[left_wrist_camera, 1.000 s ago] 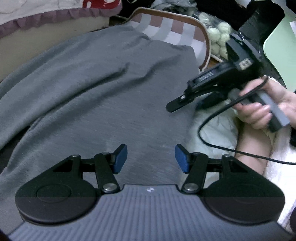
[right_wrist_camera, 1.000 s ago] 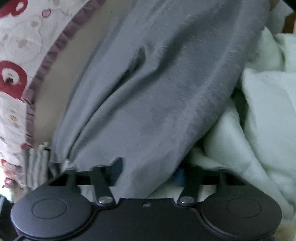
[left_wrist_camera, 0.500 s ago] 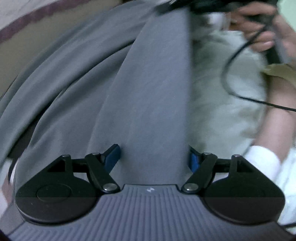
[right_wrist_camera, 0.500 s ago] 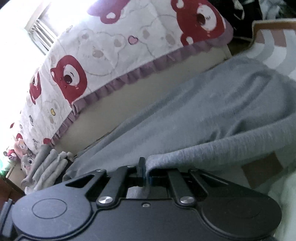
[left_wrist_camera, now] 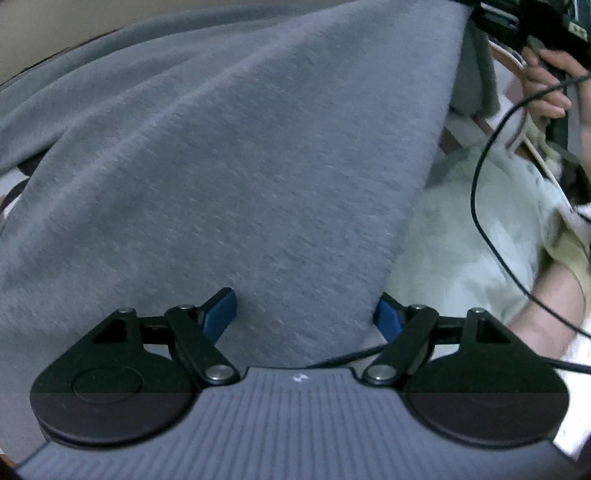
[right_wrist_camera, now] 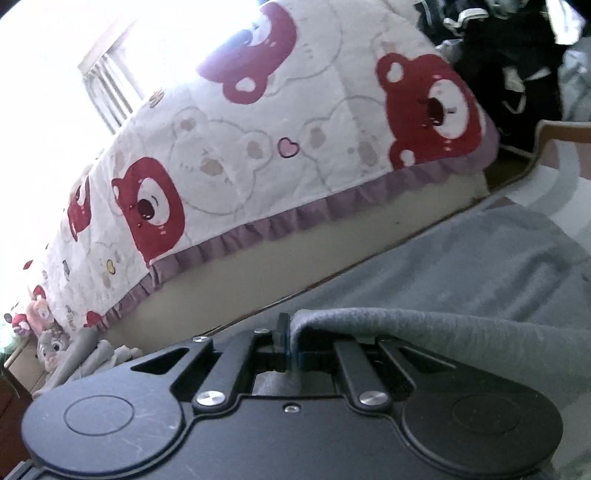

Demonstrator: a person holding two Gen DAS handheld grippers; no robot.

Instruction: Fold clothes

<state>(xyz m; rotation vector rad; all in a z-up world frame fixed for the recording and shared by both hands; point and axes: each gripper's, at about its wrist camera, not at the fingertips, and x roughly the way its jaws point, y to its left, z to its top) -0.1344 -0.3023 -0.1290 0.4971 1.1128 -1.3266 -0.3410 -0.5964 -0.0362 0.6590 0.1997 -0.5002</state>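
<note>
A grey garment (left_wrist_camera: 229, 155) fills the left wrist view and runs down between the open blue pads of my left gripper (left_wrist_camera: 304, 314); the pads stand apart on either side of the cloth. In the right wrist view my right gripper (right_wrist_camera: 290, 345) is shut on an edge of the same grey garment (right_wrist_camera: 461, 280), which folds over the jaws and stretches off to the right. The right gripper also shows at the top right of the left wrist view (left_wrist_camera: 524, 26), held in a hand (left_wrist_camera: 554, 85) at the garment's far corner.
A bed with a red bear quilt (right_wrist_camera: 277, 155) and purple frill stands behind. A white fluffy blanket (left_wrist_camera: 461, 240) lies right of the garment. A black cable (left_wrist_camera: 480, 206) loops across it. Plush toys (right_wrist_camera: 48, 332) sit at the far left.
My right gripper closed on the garment edge and lifted it, tilting up toward the bed. My left gripper moved in along the cloth, which now sits between its open pads.
</note>
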